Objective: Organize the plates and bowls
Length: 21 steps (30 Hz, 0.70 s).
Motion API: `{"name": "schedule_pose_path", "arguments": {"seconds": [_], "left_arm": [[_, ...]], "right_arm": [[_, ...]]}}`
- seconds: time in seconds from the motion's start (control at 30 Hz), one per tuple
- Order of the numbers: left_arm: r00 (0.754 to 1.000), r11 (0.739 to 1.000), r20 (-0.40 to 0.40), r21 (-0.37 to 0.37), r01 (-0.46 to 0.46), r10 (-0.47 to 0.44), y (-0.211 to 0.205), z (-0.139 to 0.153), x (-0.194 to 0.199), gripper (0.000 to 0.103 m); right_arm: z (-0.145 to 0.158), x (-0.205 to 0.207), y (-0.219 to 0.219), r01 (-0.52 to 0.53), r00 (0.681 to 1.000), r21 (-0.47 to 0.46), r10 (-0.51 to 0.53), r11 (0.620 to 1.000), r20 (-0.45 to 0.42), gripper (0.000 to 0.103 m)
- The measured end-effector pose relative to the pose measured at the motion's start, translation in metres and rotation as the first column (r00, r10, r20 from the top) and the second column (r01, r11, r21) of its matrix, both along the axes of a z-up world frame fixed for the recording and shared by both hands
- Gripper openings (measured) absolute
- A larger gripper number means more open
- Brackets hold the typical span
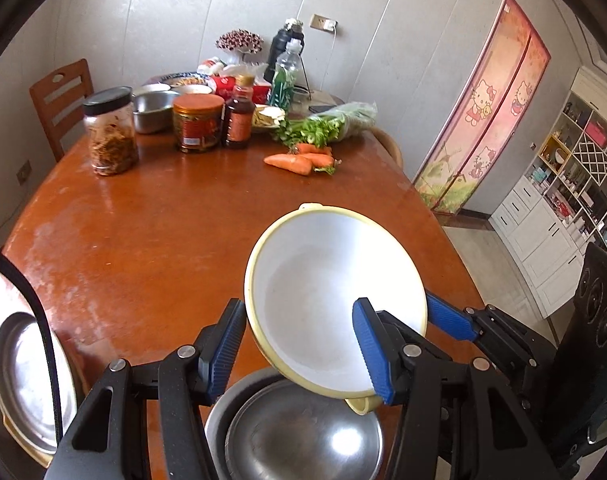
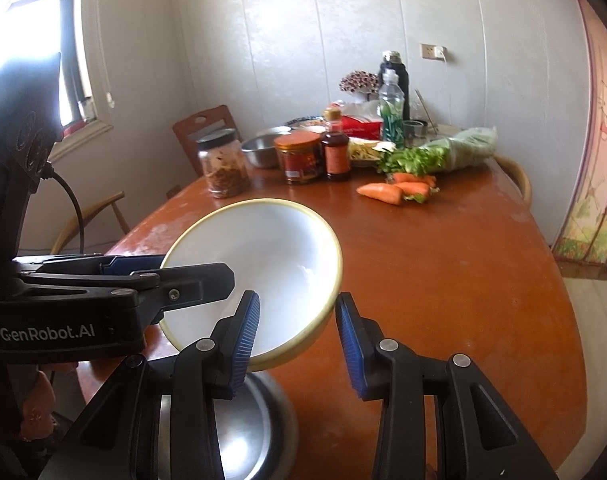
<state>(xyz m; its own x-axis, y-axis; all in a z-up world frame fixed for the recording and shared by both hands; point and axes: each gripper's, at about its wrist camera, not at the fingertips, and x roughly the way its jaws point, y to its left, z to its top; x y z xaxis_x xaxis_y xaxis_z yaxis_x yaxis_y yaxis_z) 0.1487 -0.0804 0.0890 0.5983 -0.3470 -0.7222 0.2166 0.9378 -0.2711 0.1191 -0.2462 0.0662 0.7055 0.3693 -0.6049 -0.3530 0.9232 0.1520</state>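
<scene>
A white bowl [image 1: 323, 264] with a pale yellow rim hangs tilted above the brown table [image 1: 143, 240], held from both sides. My left gripper [image 1: 299, 302] is shut on its near-left wall, one blue pad outside and one inside. In the right wrist view, the left gripper [image 2: 151, 270] clamps the left rim of the bowl [image 2: 263, 248]. My right gripper [image 2: 297, 296] is shut on the near-right rim, and its outer finger [image 1: 447, 316] shows behind the bowl's right edge. Directly beneath sit stacked steel bowls [image 1: 299, 432], also visible under the bowl [image 2: 239, 440].
A steel plate [image 1: 27, 380] lies at the table's near-left edge. At the far end stand jars [image 1: 111, 136], a sauce bottle [image 1: 237, 120], steel bowls [image 1: 153, 110], carrots [image 1: 299, 160] and bagged greens [image 1: 331, 122]. A wooden chair [image 1: 59, 96] stands behind, shelving [image 1: 575, 184] to the right.
</scene>
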Motion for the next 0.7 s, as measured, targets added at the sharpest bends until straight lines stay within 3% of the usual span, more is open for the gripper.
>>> {"name": "schedule_pose_path", "arguments": {"seconds": [0.7], "left_arm": [[0.995, 1.000, 0.094, -0.021, -0.012, 0.014, 0.029, 0.016, -0.068, 0.055]], "right_arm": [[0.019, -0.064, 0.029, -0.016, 0.996, -0.031, 0.019, 0.999, 0.086, 0.042]]}}
